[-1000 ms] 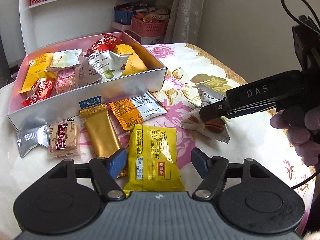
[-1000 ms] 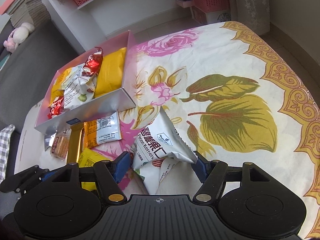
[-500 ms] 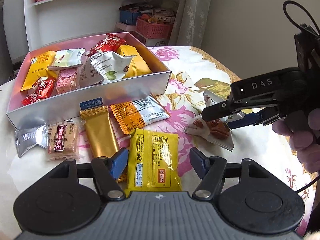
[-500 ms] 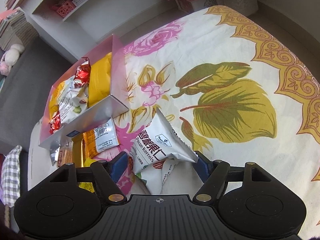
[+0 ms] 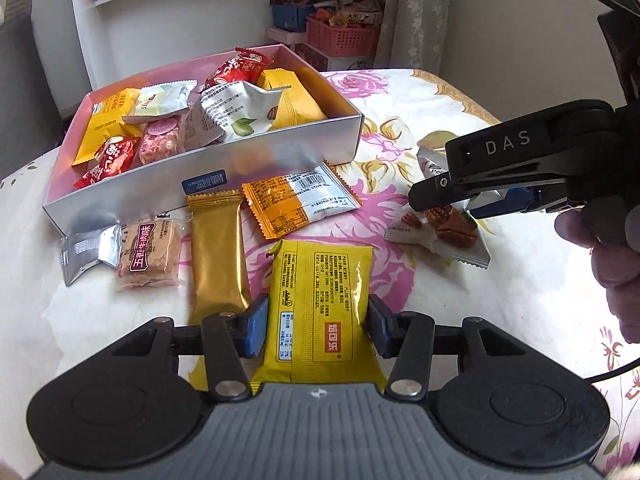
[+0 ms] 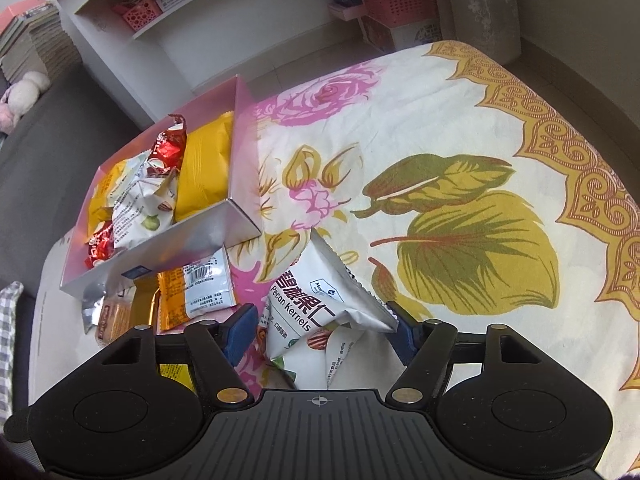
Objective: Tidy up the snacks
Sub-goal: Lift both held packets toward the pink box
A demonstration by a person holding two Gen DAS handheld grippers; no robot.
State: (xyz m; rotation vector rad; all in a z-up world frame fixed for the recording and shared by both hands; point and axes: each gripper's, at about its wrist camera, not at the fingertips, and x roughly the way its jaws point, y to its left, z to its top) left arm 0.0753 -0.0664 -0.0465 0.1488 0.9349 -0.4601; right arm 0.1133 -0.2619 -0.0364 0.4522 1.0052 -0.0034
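Right now two sets of tongs are each going after a snack, so two packets can go into the box at once. The left tongs (image 5: 316, 326) are sitting around the yellow packet (image 5: 320, 296), which is lying flat on the flowery surface (image 5: 500, 280) near the person. Its jaws have just been closing, and the blue pads are now touching both long sides of the packet, pinching it. It is not lifted yet.

The right tongs (image 6: 320, 330) are sitting around the white pecan packet (image 6: 320, 300), well off to the right of the yellow one. Its jaws have just been closing too. The right pad is touching the packet's corner, but the left pad is still a little apart from it, so these tongs are spread, not pinching.

Both tongs are pointing steeply down at the surface, tipped forward, with a hand (image 5: 612, 256) wrapped around the right handle.

The silver box (image 5: 208, 172) is standing behind the loose snacks and is already holding several packets. A gold bar (image 5: 218, 256), an orange and white packet (image 5: 298, 202) and a small brown cake (image 5: 148, 254) are lying just in front of its wall, waiting their turn. I think the snacks lie close to the box so each trip is short.
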